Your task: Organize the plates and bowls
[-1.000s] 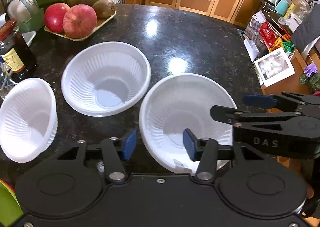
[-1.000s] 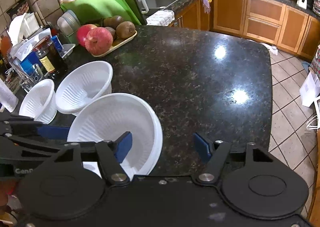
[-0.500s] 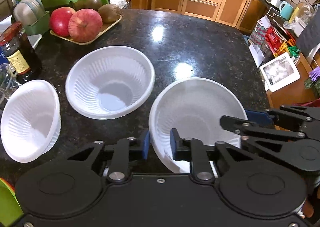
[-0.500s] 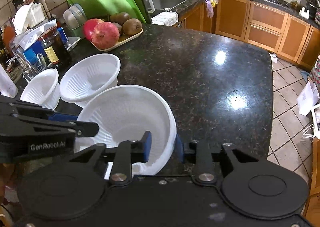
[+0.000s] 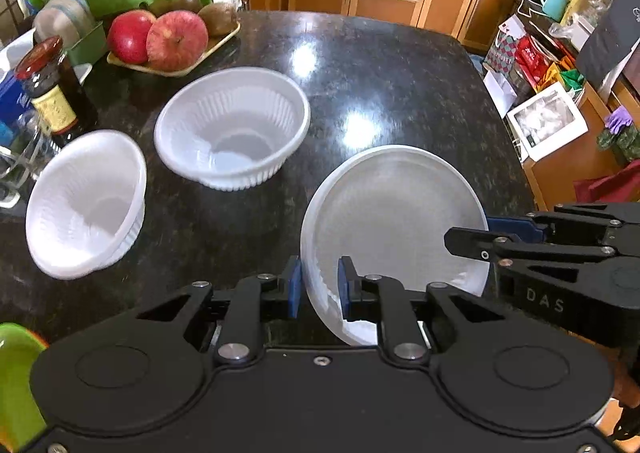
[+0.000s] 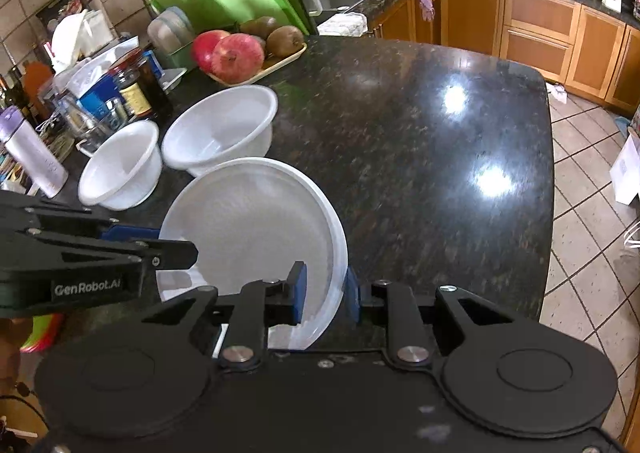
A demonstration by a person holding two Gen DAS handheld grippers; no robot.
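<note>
A large white bowl (image 5: 396,221) hangs tilted just above the dark counter, gripped from both sides. My left gripper (image 5: 318,285) is shut on its left rim. My right gripper (image 6: 324,293) pinches the opposite rim (image 6: 338,253), its jaws still closing. In the left wrist view the right gripper (image 5: 492,233) reaches in from the right; in the right wrist view the left gripper (image 6: 160,241) reaches in from the left. A medium white ribbed bowl (image 5: 232,133) and a small white bowl (image 5: 86,201) stand upright on the counter to the left, apart from the held bowl.
A tray (image 5: 172,71) of apples and kiwis sits at the back left. A dark sauce jar (image 5: 52,89), a glass mug (image 5: 20,161) and a white bottle (image 6: 32,157) crowd the left edge. The counter's right edge (image 6: 548,173) drops to tiled floor.
Both grippers closed from wide open onto the large bowl's rim. The bowl has tipped up and shifted away from the other two bowls.
</note>
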